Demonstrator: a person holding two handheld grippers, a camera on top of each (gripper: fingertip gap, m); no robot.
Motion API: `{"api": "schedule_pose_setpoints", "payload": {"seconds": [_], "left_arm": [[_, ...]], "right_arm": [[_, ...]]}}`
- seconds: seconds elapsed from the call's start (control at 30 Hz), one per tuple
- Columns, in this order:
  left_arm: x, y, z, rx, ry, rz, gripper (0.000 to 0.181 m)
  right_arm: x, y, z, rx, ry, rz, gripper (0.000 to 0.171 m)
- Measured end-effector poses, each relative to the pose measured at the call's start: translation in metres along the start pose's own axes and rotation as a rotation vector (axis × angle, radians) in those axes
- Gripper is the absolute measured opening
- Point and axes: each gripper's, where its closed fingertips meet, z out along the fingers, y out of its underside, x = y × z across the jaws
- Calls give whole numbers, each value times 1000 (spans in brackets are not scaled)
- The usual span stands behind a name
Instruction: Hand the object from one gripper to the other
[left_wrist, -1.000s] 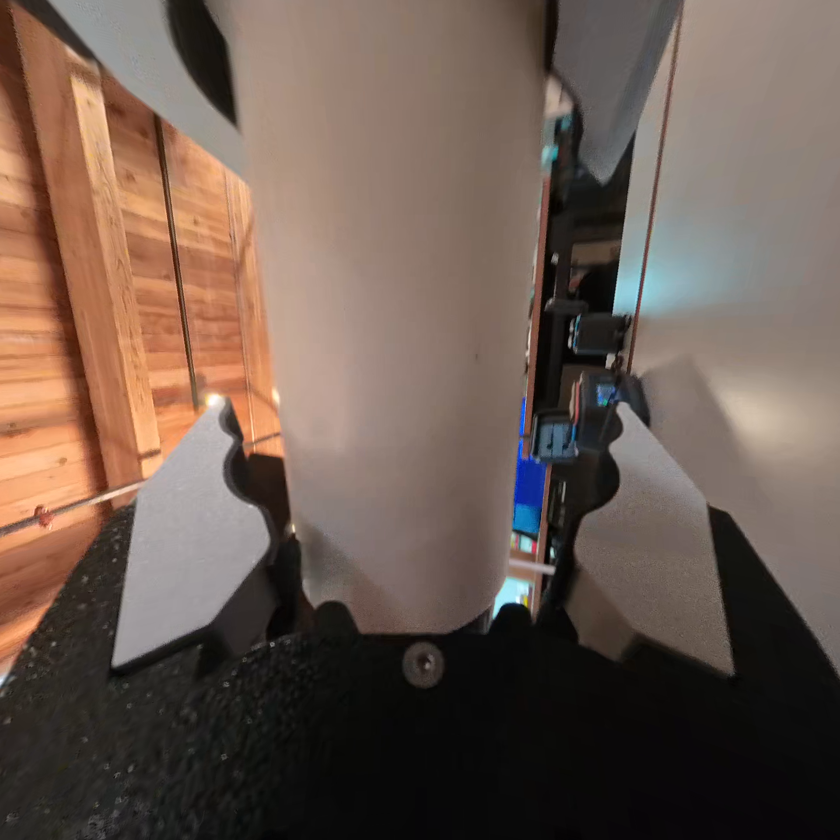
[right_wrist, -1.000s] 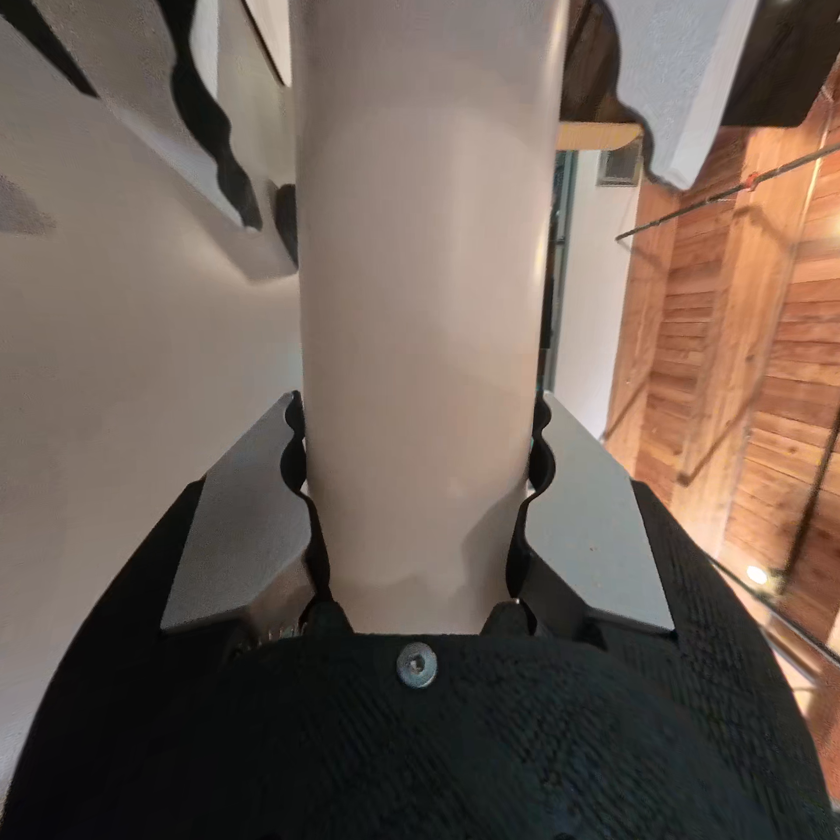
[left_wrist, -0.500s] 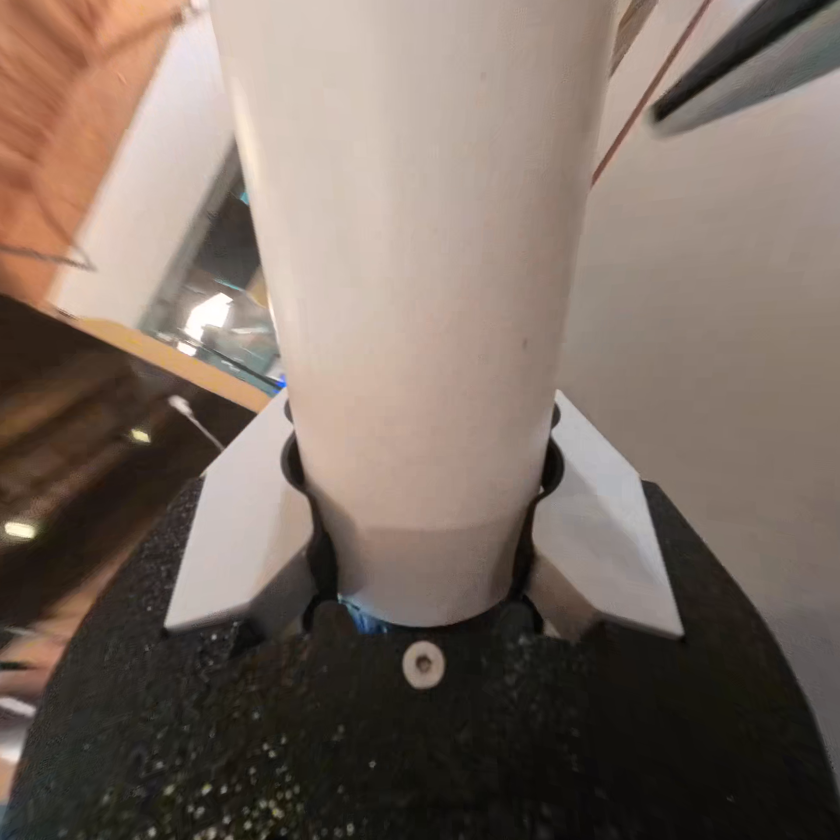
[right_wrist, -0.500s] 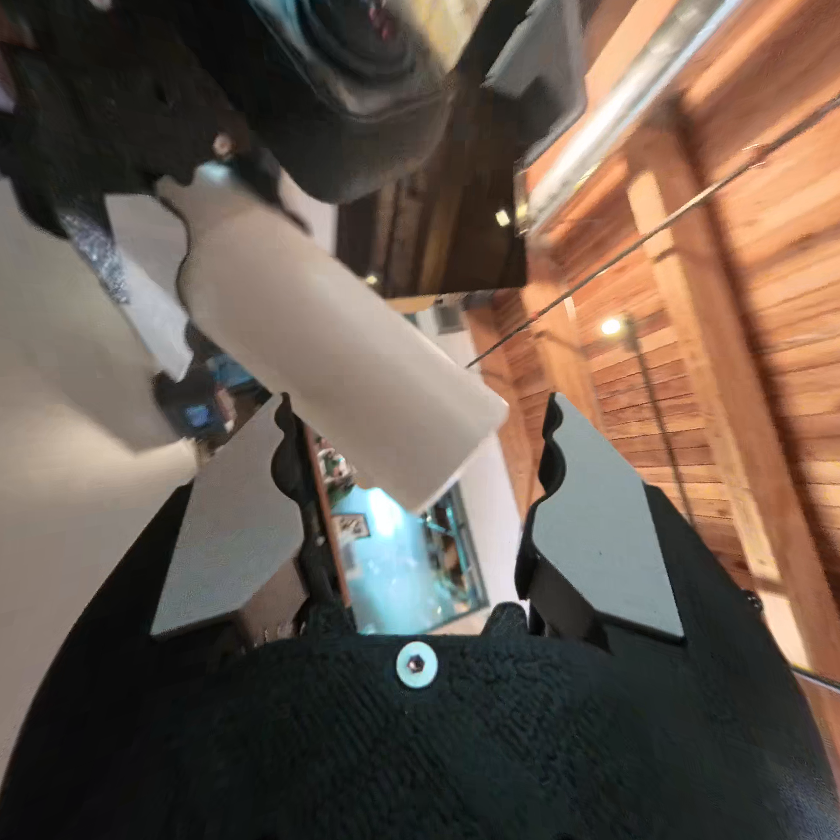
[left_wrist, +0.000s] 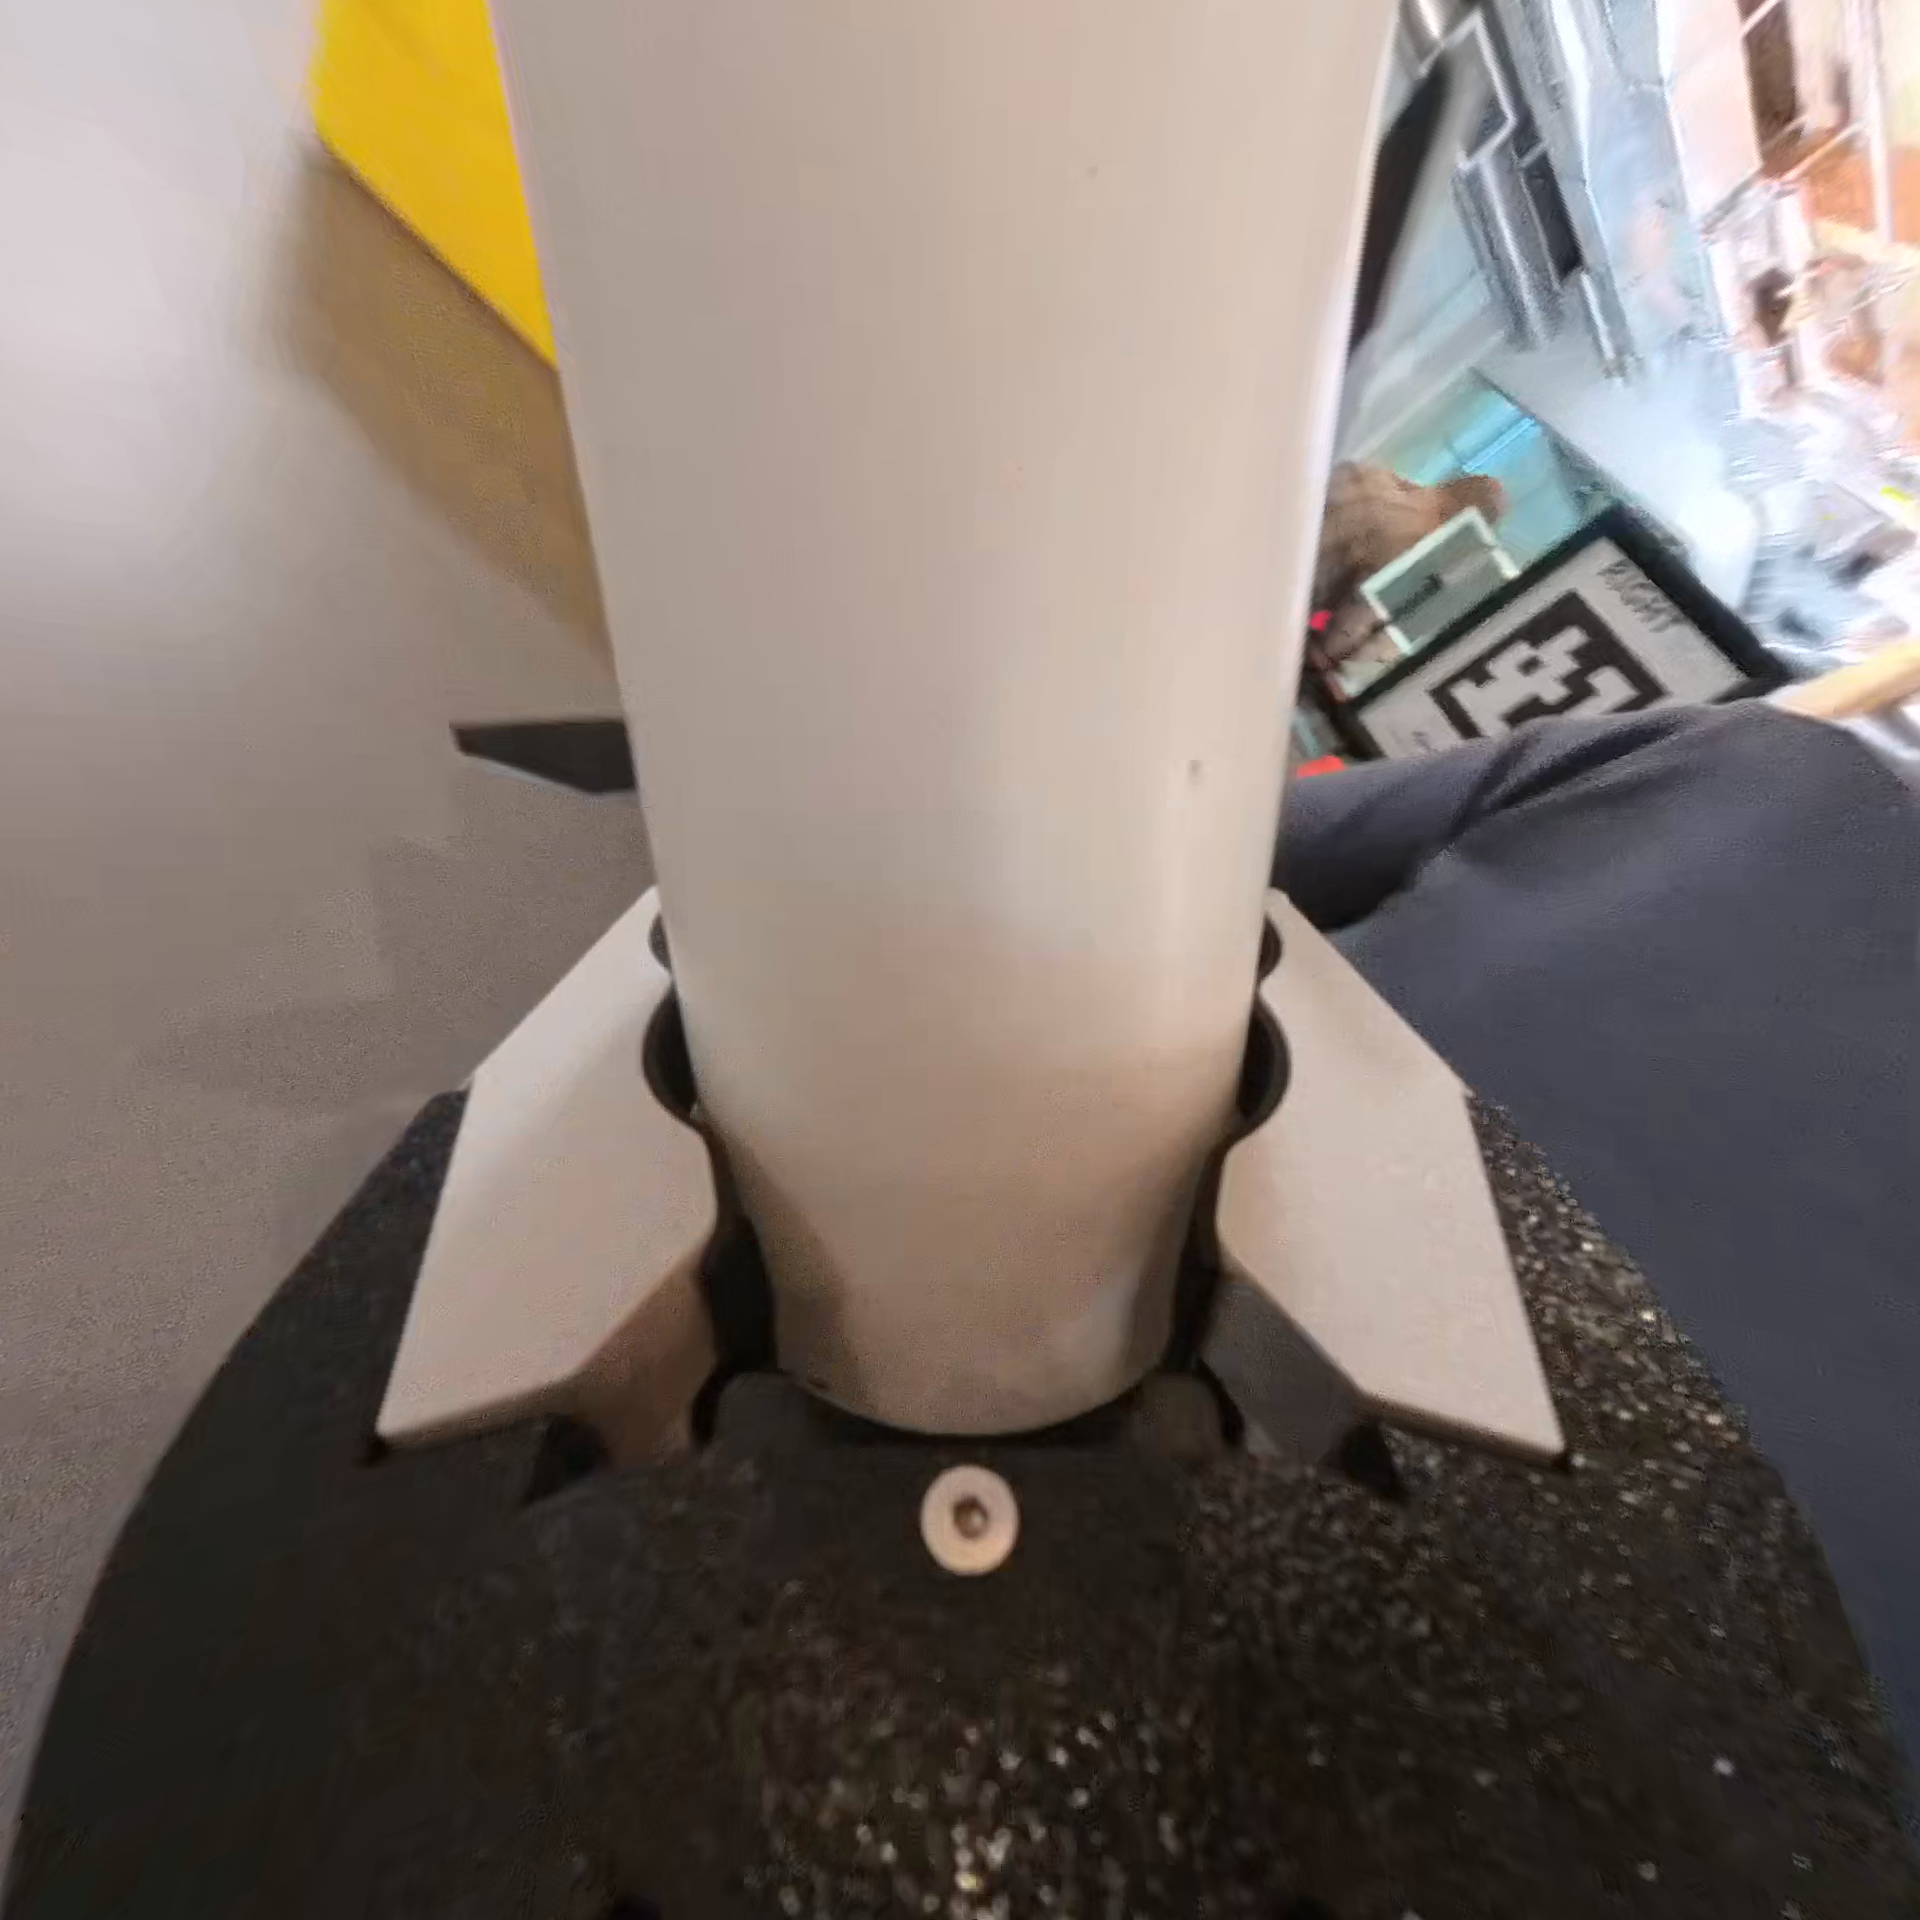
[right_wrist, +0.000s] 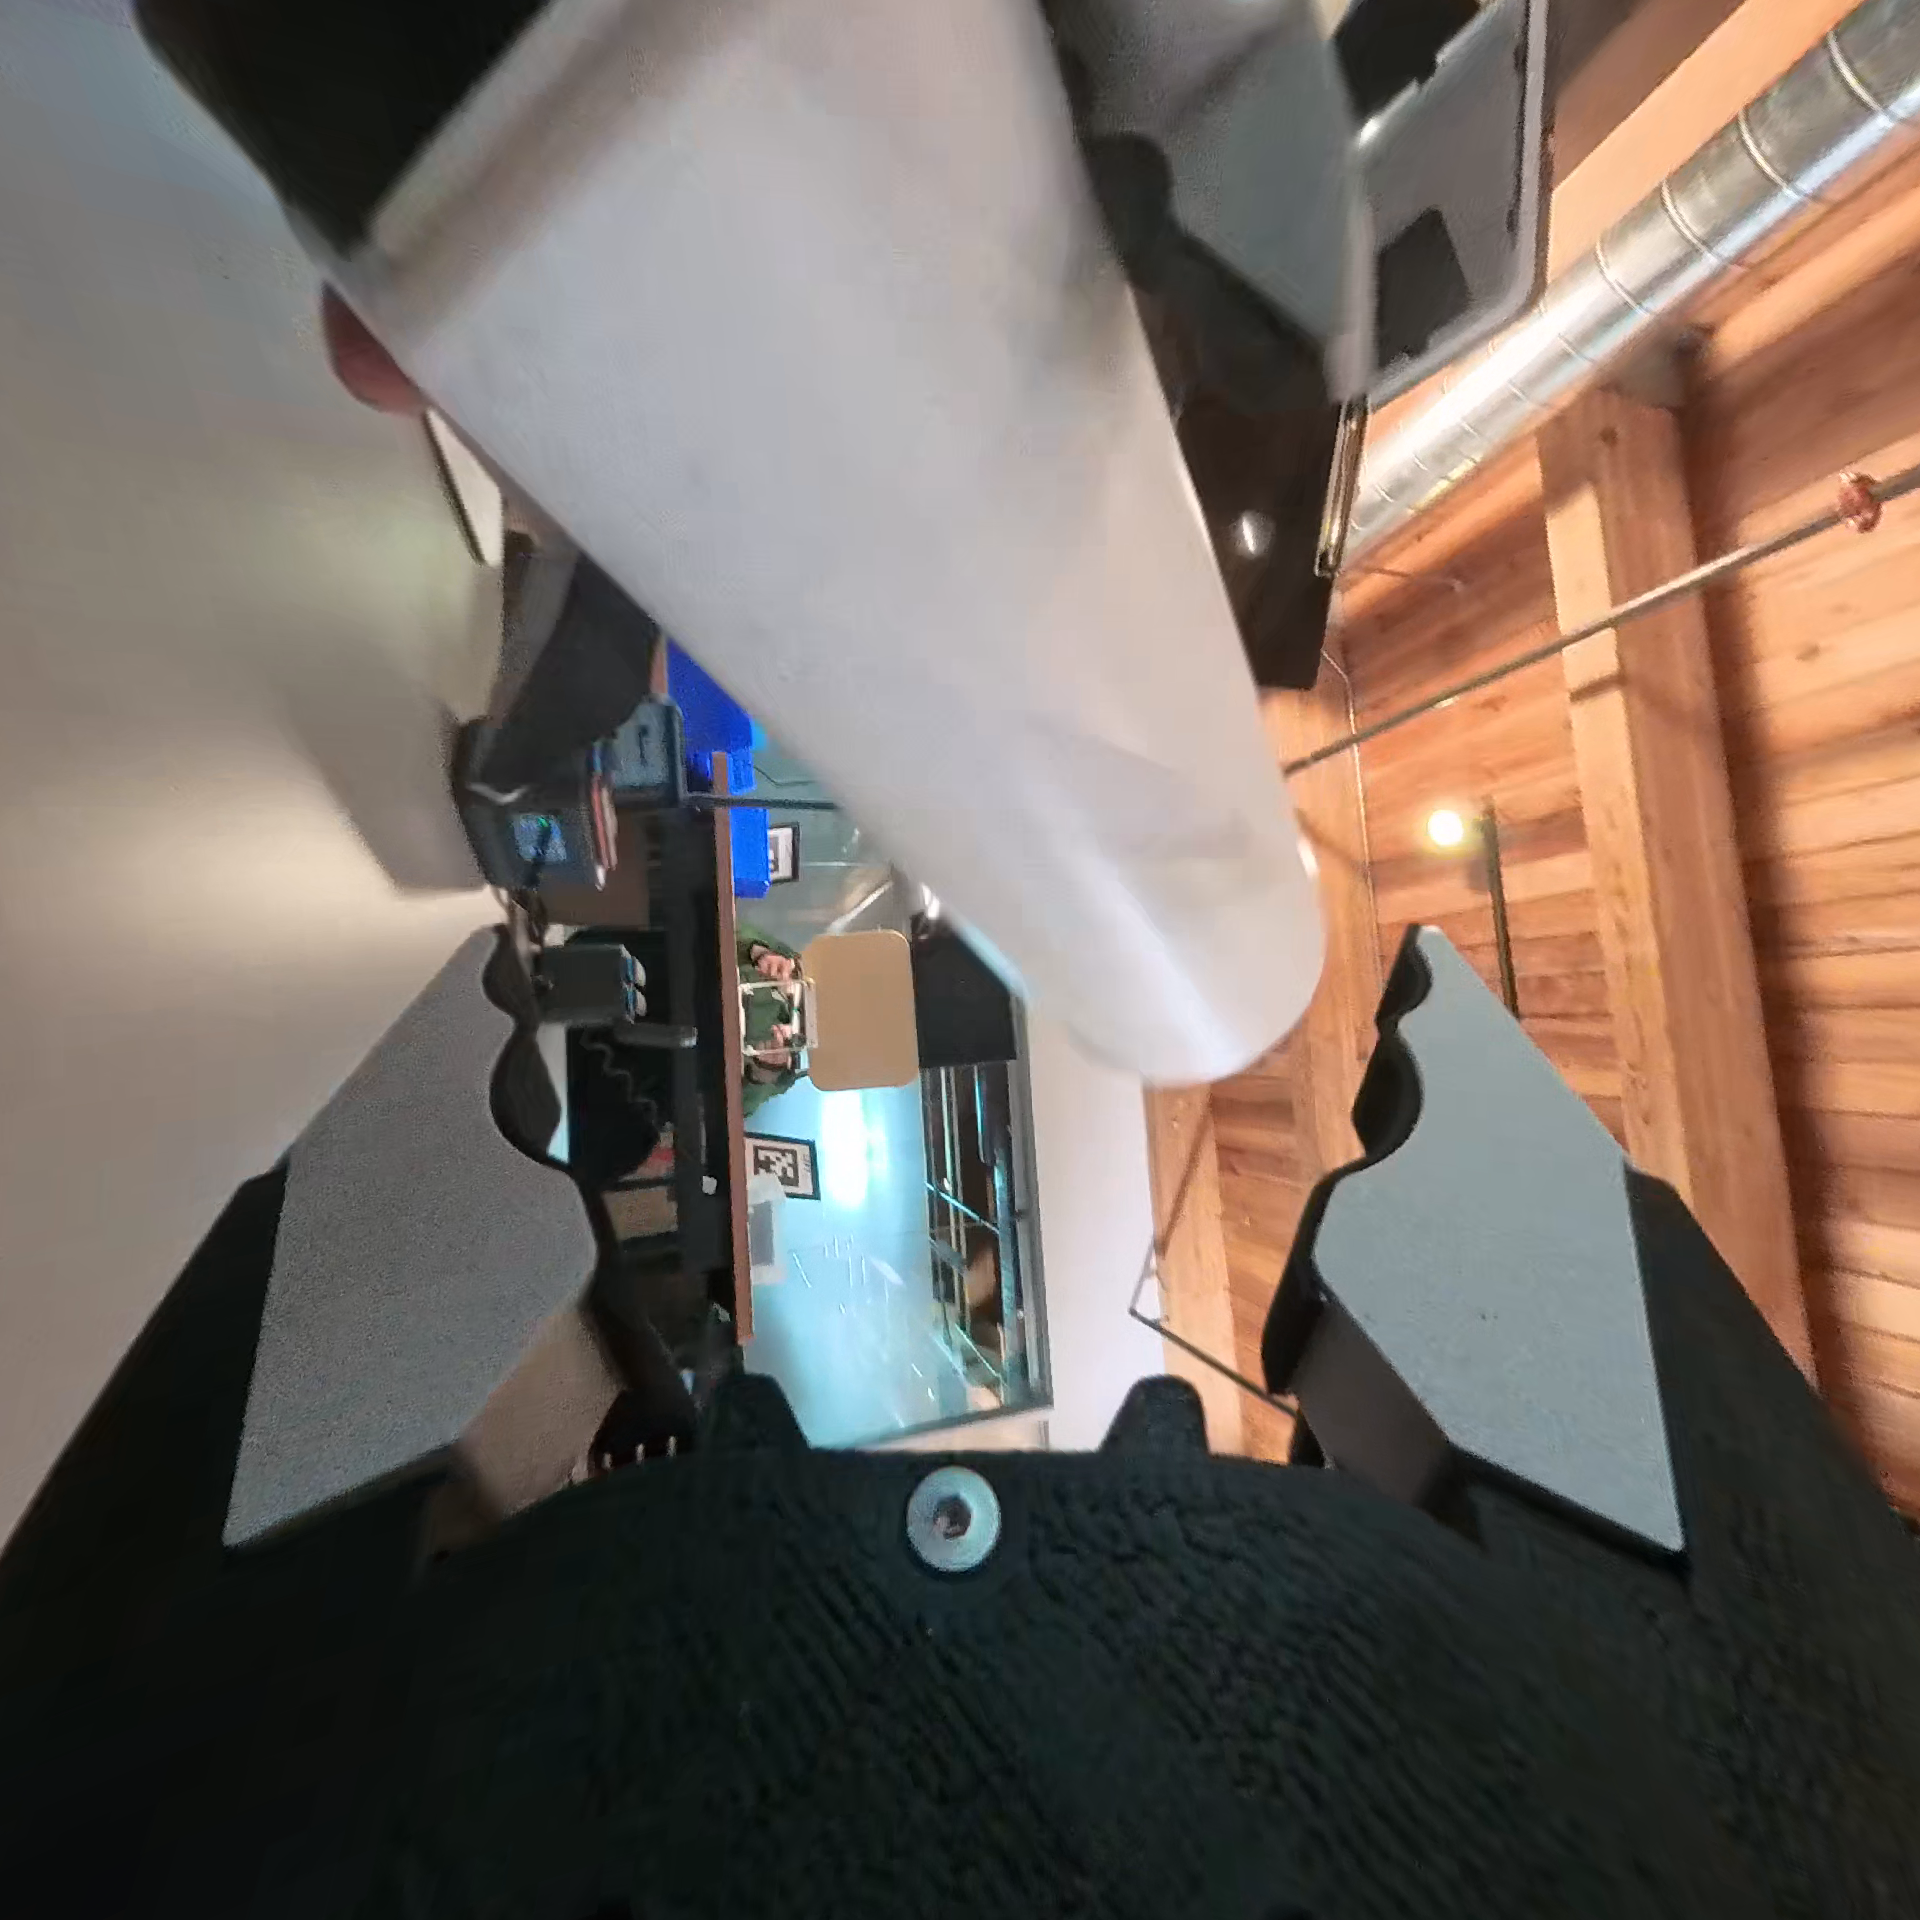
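Note:
A white tube (left_wrist: 935, 623) runs straight out from my left gripper (left_wrist: 961, 997), whose two grey fingers are shut on its near end. In the right wrist view the same white tube (right_wrist: 883, 520) slants from upper left down to a free rounded end near the middle, just above and ahead of my right gripper (right_wrist: 951, 966). The right gripper is open and empty, its jaws wide apart and clear of the tube. The left gripper (right_wrist: 1195, 177) shows at the top of that view, clamped on the tube's far end.
A dark blue sleeve (left_wrist: 1610, 1039) lies at the right of the left wrist view. A white wall (left_wrist: 208, 727) with a yellow panel (left_wrist: 426, 156) is on the left. Wooden planks (right_wrist: 1714, 831) and a metal duct (right_wrist: 1662, 229) fill the right of the right wrist view.
One second ago the right gripper held the tube and the left stood open around it. The left then shut on it, the right opened, and the tube has swung away with the left gripper.

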Motion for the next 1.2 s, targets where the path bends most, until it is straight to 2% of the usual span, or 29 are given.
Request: {"api": "schedule_pose_setpoints", "payload": {"seconds": [0.17, 0.27, 0.3, 0.33, 0.37, 0.5, 0.53, 0.6, 0.63, 0.73, 0.8, 0.83, 0.87, 1.03, 1.1, 1.2], "left_arm": [[13, 44, 15, -233, 126, -145, 104], [20, 58, 20, -308, 189, -186, 104], [17, 62, 22, -320, 181, -187, 104], [15, 63, 23, -328, 176, -198, 104], [14, 62, 25, -316, 184, -195, 104], [17, 34, 21, -173, 237, -124, 110], [16, 22, 17, -104, 219, -80, 126], [11, -11, 4, 84, 150, 66, 154], [10, -27, -6, 180, 106, 139, 158], [26, -58, -36, 424, -4, 486, 157], [23, -72, -52, 529, -194, 671, 153], [15, -80, -60, 570, -319, 719, 150], [12, -88, -69, 615, -413, 747, 154], [9, -105, -102, 687, -788, 866, 131], [3, -103, -100, 590, -912, 944, 138], [1, -97, -76, 509, -856, 930, 141]], "right_arm": [[-16, -14, 2, 46, -57, -12, 159], [-23, -19, 3, 52, -61, -35, 155], [-20, -18, 3, 38, -42, -45, 144], [-17, -15, 3, 16, -29, -69, 117], [-16, -12, 3, -4, -34, -91, 107], [-12, 10, 5, -107, -40, -33, 105], [-10, 16, 5, -133, -42, 4, 106], [-9, 32, 6, -193, -50, 71, 106], [-10, 39, 5, -220, -58, 128, 105], [-18, 55, 6, -276, -123, 408, 104], [-26, 60, 6, -290, -195, 642, 104], [-31, 62, 5, -297, -239, 755, 104], [-38, 63, 4, -310, -287, 846, 104], [-72, 58, -2, -353, -519, 1140, 104], [-74, 51, -1, -338, -567, 1293, 105], [-69, 38, -3, -277, -642, 1468, 103]]}}
